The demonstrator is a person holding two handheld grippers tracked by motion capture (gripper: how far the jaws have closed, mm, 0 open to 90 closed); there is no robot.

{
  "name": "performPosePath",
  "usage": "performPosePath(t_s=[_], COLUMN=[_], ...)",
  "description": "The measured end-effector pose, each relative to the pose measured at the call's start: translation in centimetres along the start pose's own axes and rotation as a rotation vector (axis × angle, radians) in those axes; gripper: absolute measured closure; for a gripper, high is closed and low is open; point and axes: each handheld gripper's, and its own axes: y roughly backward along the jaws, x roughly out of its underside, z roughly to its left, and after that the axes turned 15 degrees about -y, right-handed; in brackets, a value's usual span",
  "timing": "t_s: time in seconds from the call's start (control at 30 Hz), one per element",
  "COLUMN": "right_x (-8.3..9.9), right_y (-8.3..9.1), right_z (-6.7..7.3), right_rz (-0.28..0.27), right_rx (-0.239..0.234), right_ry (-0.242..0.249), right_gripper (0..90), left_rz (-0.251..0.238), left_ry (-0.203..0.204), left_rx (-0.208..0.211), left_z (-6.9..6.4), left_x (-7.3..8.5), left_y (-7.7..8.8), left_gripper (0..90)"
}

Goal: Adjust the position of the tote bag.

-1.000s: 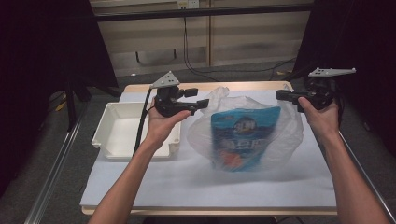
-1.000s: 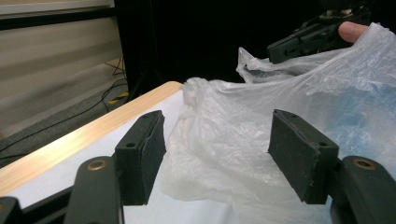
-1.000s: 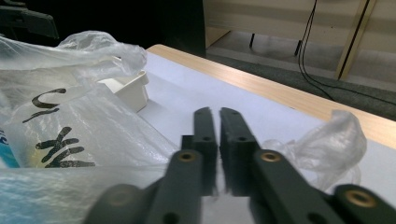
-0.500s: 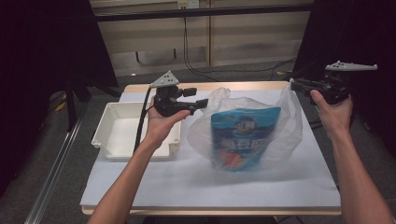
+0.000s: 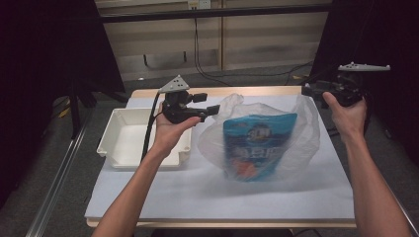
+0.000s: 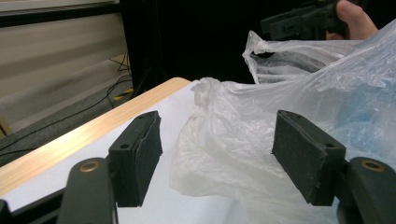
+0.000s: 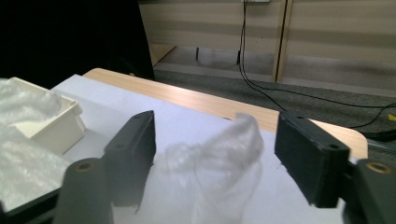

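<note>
Both jaws stood wide: the right gripper (image 5: 307,90) had just opened off the plastic bag (image 5: 296,131); left gripper (image 5: 215,109) gaped beside it.

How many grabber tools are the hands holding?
2. The left gripper is in the left hand, between the white tray and the plastic bag. The right gripper is in the right hand, off the bag's far right corner.

Dim room, pale panelled far wall
Grey carpet floor (image 5: 237,79) w/ black cables (image 5: 197,49); wooden-edged table (image 5: 217,92) under white sheet; black drapes (image 5: 44,59) left & right.
</note>
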Motion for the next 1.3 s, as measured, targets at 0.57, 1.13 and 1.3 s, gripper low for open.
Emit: performPosePath(t_s=[0.57, 1.13, 1.3], right_x=[0.8, 1.4, 1.3], right_y=[-2.4, 2.7, 4.0], right_z=[0.2, 1.1, 1.9], right_rz=[0.100, 0.009, -0.009], right_rx=[-0.065, -0.122, -0.145], right_ry=[-0.011, 0.072, 0.084], right_gripper=[83.1, 90.0, 90.0], left_rz=[-0.010, -0.094, -0.094], left_ry=[0.003, 0.004, 0.008], left_rx=[-0.002, 0.082, 0.057], left_z=[0.3, -1.8, -1.9], left_x=[0.0, -0.9, -0.9], left_y=[0.4, 1.3, 1.3], left_gripper=[31.2, 32.9, 33.4])
